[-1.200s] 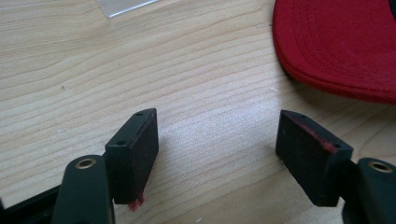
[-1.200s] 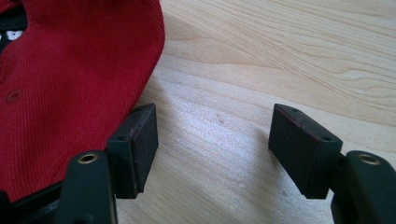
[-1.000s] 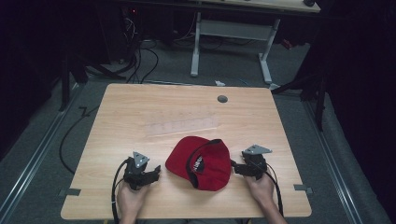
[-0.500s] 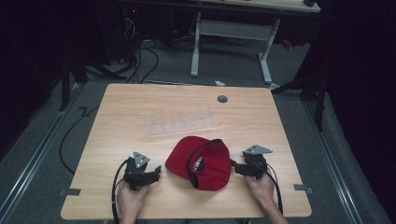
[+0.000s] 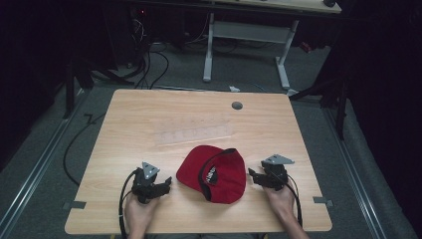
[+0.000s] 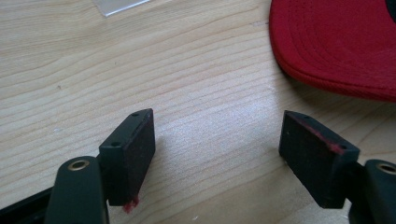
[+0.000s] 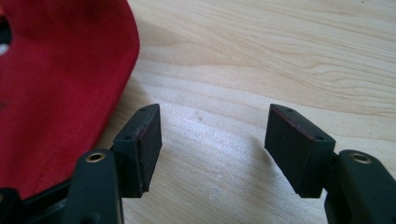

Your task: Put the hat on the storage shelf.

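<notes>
A red cap [image 5: 215, 172] lies upside down near the front middle of the wooden table [image 5: 149, 114], its dark inside facing up. My left gripper [image 5: 166, 183] rests on the table just left of the cap, jaws open and empty. In the left gripper view the cap's brim [image 6: 336, 46] lies ahead to the right of my open left gripper [image 6: 217, 149]. My right gripper [image 5: 251, 175] sits just right of the cap, open too. The right gripper view has the cap's red cloth [image 7: 60, 84] to the left of my open right gripper [image 7: 215, 140].
A clear plastic sheet [image 5: 194, 133] lies flat on the table behind the cap; its corner [image 6: 116, 5] is in the left gripper view. A round cable hole [image 5: 237, 105] sits near the far edge. Another desk's legs [image 5: 246, 47] and cables stand beyond the table.
</notes>
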A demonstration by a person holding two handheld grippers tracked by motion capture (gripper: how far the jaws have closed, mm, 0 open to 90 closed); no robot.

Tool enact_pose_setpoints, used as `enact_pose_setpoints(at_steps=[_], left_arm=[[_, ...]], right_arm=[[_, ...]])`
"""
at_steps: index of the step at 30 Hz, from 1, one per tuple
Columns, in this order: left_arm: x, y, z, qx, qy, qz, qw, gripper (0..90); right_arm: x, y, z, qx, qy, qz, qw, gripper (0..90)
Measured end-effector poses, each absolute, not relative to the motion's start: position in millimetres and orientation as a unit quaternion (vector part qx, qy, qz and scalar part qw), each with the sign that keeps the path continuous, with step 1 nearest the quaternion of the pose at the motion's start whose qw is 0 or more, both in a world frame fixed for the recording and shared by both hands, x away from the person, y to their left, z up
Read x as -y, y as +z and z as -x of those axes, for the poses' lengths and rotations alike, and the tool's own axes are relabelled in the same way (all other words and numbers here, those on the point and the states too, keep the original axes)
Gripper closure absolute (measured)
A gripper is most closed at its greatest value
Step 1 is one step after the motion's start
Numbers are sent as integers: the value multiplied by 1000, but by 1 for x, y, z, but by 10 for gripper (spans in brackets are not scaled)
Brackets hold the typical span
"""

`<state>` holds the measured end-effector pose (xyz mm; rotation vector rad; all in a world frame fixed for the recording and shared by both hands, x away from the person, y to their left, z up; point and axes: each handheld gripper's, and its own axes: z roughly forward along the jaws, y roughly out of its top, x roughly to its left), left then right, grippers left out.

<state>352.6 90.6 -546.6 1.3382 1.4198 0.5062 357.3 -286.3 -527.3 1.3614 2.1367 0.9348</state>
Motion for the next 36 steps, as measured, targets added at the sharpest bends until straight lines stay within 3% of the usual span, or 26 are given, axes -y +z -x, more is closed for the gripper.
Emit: enact_pose_setpoints(at_steps=[13, 36], left_arm=[[-91, -547, -353, -596, 211, -562, 534, 272], [-91, -546, -353, -596, 211, -561, 534, 275]], right_arm=[[293, -509, -345, -746, 408, -485, 205, 352], [253, -492, -376, -772, 430, -439, 160, 342]])
